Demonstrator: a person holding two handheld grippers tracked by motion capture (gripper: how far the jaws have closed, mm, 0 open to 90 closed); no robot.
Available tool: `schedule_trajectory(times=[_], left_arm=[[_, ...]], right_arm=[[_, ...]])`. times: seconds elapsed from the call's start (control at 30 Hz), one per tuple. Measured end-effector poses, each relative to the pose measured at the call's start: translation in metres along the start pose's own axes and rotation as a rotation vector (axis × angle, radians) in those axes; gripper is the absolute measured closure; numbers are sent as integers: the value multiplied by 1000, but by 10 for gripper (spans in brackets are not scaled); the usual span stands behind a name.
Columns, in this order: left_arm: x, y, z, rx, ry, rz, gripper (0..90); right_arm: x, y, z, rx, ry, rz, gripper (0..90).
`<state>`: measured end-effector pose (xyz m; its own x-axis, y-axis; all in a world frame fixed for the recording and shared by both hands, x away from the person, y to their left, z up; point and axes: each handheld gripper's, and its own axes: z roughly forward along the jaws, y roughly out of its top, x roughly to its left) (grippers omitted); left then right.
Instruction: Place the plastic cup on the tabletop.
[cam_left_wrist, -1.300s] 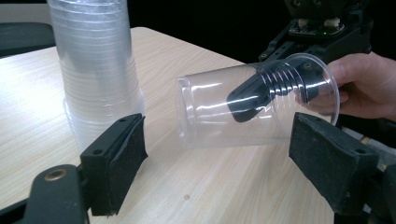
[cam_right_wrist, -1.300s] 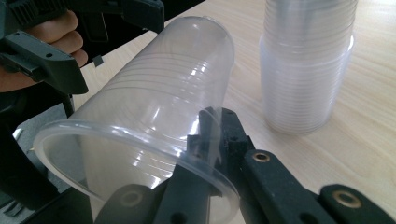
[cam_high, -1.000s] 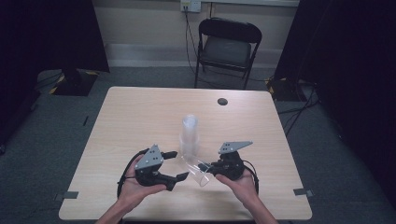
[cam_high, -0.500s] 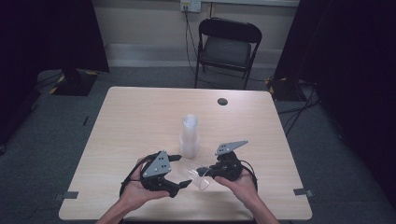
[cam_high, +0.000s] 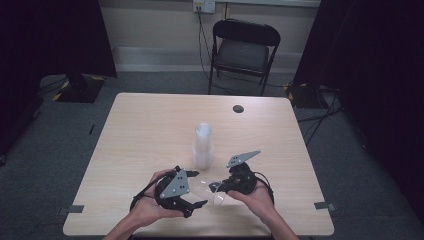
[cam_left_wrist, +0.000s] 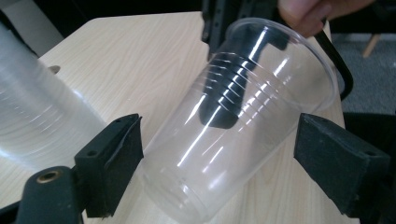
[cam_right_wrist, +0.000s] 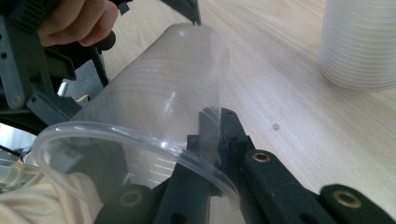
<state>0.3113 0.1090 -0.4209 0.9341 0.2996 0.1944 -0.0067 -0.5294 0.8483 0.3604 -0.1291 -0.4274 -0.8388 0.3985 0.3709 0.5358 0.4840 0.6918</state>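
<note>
One clear ribbed plastic cup (cam_left_wrist: 233, 126) has been pulled off the stack and is now held by its rim alone, in the right gripper (cam_high: 220, 187). Its jaws are clamped on the cup wall, one finger inside and one outside; seen clearly in the right gripper view, cup rim (cam_right_wrist: 140, 140) pinched at the lip.

L gripper (cam_high: 196, 204): jaws have just been opening and now stand wide. Cup body sits between the pads in the left gripper view, but the pads don't press on it, with a gap on both sides. So the hand-over reads as done and L has let go.

Cup position: tilted, near-horizontal, base toward the L gripper, mouth toward R, above the front edge of the pale wood-grain laminate table (cam_high: 150, 130), between the two hands. Can't tell if the base touches the tabletop.

Left to do (judgement): set the single cup down upright somewhere on the table, then prob. repeat with the next one. The tall stack of nested translucent cups (cam_high: 203, 145) stands upright mid-table, just behind the grippers, many cups left.

Materials: cup is thin, glossy and flexible-looking, with horizontal ribs round the upper wall, a rolled lip and a tapered shape. Likely deforms under a hard pinch. Gripper pads (cam_left_wrist: 119, 154) are matte black blocks. The table is smooth and low-glare. A small dark round disc (cam_high: 238, 108) lies at the far side, well apart.
</note>
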Motion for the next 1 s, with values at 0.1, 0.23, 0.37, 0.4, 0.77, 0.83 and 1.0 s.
schedule_trajectory(times=[0.1, 0.23, 0.37, 0.4, 0.77, 0.83, 1.0], left_arm=[[-4, 0, 3, 23, -6, 28, 157], [-8, 0, 8, 53, 8, 71, 157], [-11, 0, 11, 72, 30, 108, 157], [-12, 1, 12, 88, 37, 115, 157], [-18, 1, 21, 92, 52, 133, 162], [-19, 2, 23, 87, 57, 146, 162], [-22, 3, 23, 85, 62, 167, 173]], right_arm=[[0, 0, 1, 3, 5, 1, 899], [0, 2, 2, 8, 6, 7, 898], [0, 3, 4, 16, 9, 36, 898], [0, 4, 5, 19, 8, 43, 898], [-3, 6, 15, 51, 14, 123, 885], [-3, 7, 16, 53, 14, 125, 884], [-2, 8, 18, 54, 14, 140, 881]])
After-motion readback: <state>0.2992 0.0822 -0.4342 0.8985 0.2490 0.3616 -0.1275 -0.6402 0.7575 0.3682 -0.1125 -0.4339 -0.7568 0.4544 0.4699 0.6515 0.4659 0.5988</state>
